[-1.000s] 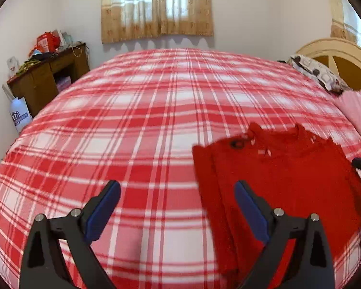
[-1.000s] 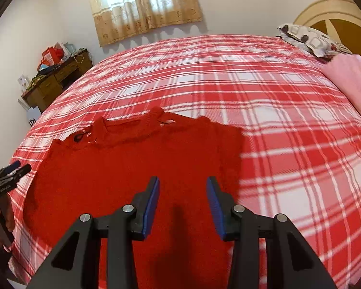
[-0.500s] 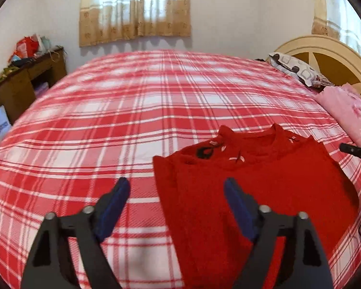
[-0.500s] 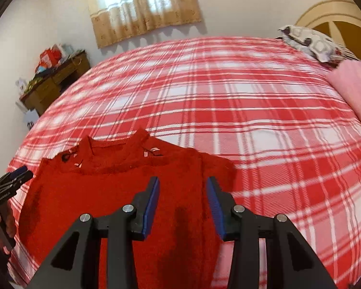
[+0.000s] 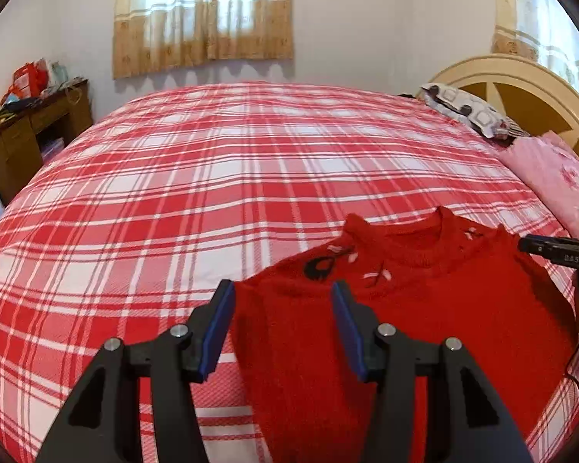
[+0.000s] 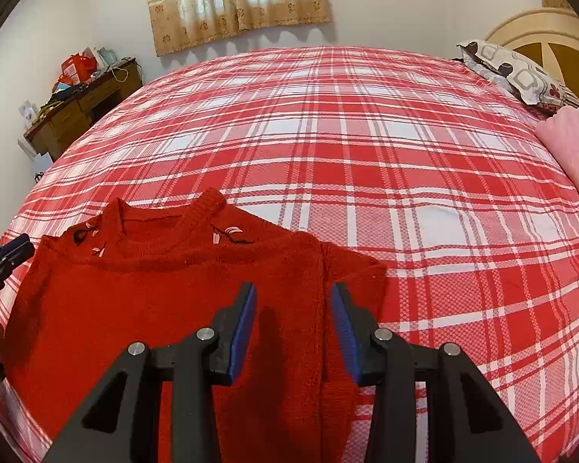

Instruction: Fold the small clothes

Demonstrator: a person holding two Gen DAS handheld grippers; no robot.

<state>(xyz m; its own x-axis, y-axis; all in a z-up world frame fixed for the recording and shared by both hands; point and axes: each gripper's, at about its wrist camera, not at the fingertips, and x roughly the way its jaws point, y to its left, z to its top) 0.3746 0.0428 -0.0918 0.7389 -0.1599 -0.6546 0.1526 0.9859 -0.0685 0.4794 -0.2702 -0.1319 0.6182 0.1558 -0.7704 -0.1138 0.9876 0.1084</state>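
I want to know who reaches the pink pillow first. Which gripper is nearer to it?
Right. The right gripper hangs over the red sweater's edge on the pink pillow's side; the left gripper, its jaws closing, is over the far edge.

The left gripper (image 5: 281,305) sits at lower centre of its frame, tilted downward, jaws closing with a gap left between them. The right gripper (image 6: 293,308), also lower centre, holds its jaws partly apart.
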